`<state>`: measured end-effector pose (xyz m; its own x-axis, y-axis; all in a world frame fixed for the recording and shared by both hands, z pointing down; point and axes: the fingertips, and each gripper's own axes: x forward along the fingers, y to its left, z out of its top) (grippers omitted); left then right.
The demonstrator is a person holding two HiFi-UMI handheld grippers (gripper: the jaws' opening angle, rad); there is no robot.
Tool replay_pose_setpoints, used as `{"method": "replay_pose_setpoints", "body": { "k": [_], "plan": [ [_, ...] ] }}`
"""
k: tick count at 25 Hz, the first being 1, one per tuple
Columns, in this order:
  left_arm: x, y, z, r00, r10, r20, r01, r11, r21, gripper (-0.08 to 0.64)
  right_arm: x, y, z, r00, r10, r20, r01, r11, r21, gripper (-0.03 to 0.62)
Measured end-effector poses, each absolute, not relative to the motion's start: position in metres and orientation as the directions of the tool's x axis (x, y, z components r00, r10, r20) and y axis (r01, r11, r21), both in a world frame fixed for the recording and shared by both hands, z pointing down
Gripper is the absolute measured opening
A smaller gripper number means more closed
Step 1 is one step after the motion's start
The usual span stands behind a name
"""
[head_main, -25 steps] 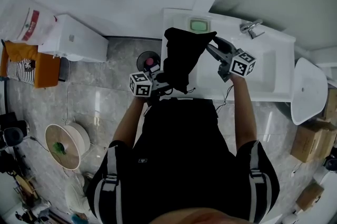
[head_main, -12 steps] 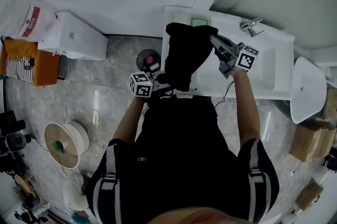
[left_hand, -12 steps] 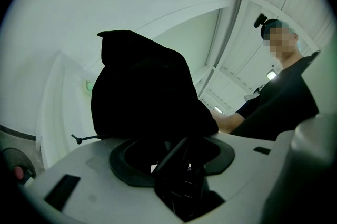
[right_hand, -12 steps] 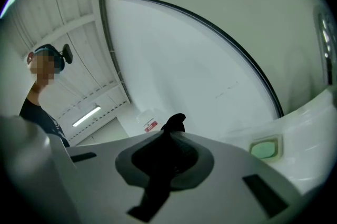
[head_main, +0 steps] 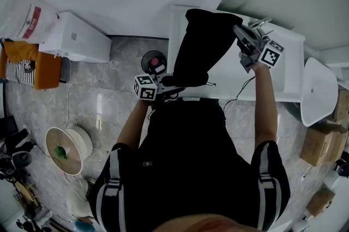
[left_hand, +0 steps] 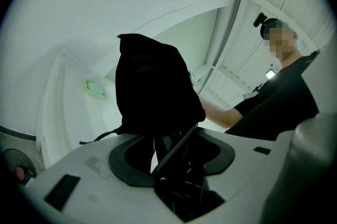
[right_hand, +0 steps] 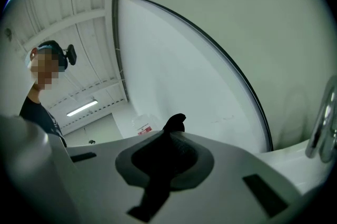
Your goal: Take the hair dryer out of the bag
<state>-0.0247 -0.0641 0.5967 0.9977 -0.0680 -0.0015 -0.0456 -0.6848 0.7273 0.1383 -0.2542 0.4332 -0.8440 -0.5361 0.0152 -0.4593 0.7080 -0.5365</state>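
The person stands at a white sink counter (head_main: 286, 81) in the upper middle of the head view, arms stretched forward, a gripper in each hand; a black bag (head_main: 200, 46) hangs stretched between the two grippers, running from lower left to upper right across the counter's left part.

The left gripper (head_main: 166, 84) is just below the centre of the frame, its marker cube (head_main: 145, 87) to its left; in the left gripper view its jaws (left_hand: 176, 165) stand partly apart and clamp a dark bunch at the bag's lower end, and the bag (left_hand: 152, 86) rises as a full, rounded shape right above them; what exactly lies inside that bunch cannot be told.

The right gripper (head_main: 240, 36) is at the upper right, close to the faucet (head_main: 259, 25), its marker cube (head_main: 271, 54) just below and right of it; in the right gripper view its jaws (right_hand: 169, 136) are pressed together on a thin fold of the bag, and a small tip of black cloth (right_hand: 176, 122) pokes out above them; the faucet (right_hand: 324, 123) shows at that frame's right edge.

The hair dryer shows in no view, hidden if it is in the bag; a pale green object (left_hand: 96, 89) lies on the counter at the left of the left gripper view.
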Motion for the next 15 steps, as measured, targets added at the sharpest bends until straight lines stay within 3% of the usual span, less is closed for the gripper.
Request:
{"method": "replay_pose_setpoints", "body": {
  "k": [15],
  "plan": [
    [-0.026,-0.061,0.597,0.999,-0.052,0.005,-0.039,-0.692,0.721,0.192,0.184,-0.273,0.356,-0.756,-0.644,-0.116,-0.540,0.714,-0.445,0.067]
  ]
}}
